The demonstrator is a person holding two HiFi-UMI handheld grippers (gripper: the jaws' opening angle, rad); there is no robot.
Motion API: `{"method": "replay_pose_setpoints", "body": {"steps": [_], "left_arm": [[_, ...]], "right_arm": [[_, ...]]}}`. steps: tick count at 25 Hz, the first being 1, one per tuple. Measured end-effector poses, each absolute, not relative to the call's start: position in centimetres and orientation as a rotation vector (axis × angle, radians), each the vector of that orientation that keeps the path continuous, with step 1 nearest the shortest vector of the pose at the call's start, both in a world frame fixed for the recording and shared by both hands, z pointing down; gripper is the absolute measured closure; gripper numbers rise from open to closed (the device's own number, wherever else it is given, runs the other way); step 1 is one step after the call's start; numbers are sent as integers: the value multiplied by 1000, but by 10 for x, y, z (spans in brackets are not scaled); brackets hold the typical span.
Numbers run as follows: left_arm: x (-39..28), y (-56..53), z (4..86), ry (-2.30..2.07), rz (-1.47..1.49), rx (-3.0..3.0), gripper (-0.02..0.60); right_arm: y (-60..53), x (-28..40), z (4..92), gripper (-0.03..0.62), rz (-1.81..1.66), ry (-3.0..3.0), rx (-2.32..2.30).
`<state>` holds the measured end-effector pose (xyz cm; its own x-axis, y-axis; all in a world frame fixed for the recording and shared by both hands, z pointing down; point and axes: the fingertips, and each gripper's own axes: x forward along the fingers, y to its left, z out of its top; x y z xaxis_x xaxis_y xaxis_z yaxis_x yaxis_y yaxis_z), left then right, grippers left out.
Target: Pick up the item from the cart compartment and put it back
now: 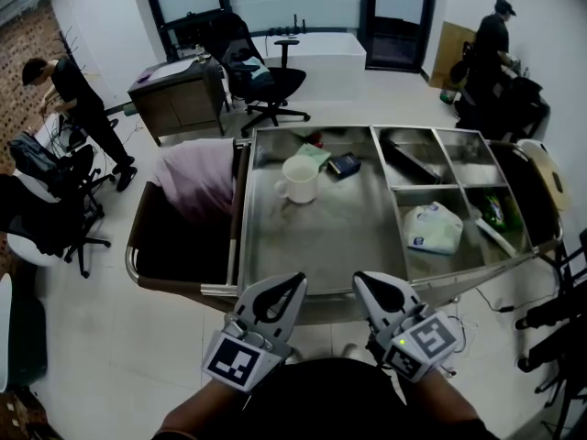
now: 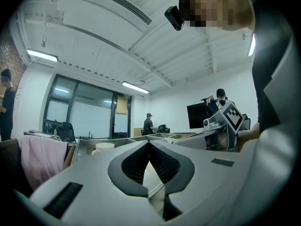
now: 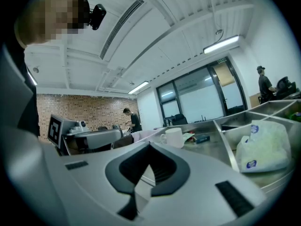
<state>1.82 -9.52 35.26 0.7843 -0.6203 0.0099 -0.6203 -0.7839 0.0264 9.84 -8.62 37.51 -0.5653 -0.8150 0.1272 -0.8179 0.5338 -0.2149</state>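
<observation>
Both grippers hover at the near rim of the cart [image 1: 240, 246], left gripper [image 1: 278, 301] and right gripper [image 1: 382, 297], each with jaws pressed together on nothing. A white mug [image 1: 299, 180] stands upright in the big compartment. A crumpled white bag [image 1: 433, 228] with blue print lies in the smaller bay beside it.

Both units: light grey plastic shells, tapering to a point, w/ black ribbed pads inset. Left hand-held gripper [image 1: 292, 287] has a marker cube [image 1: 234, 360], black-and-white squares on its faces. Right hand-held gripper [image 1: 365, 284] has a second marker cube [image 1: 431, 337], same pattern, plus a small green light [image 1: 401, 342] beside it. Black slotted strips on shell flanks. Person wears a dark top [image 1: 321, 394] and a small black head camera [image 2: 174, 17].
</observation>
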Motion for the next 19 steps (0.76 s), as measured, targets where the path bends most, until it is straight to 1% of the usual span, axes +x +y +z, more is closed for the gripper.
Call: {"method": "replay_pose_setpoints", "body": {"steps": [12,19], "left_arm": [[11,-96,352,-1042,3,2938,581],[18,-93,350,-1022,4,2956,581]], "right_arm": [[-87,99,379,583,387,-2731,1450],[-87,101,379,583,389,-2724,1446]]}}
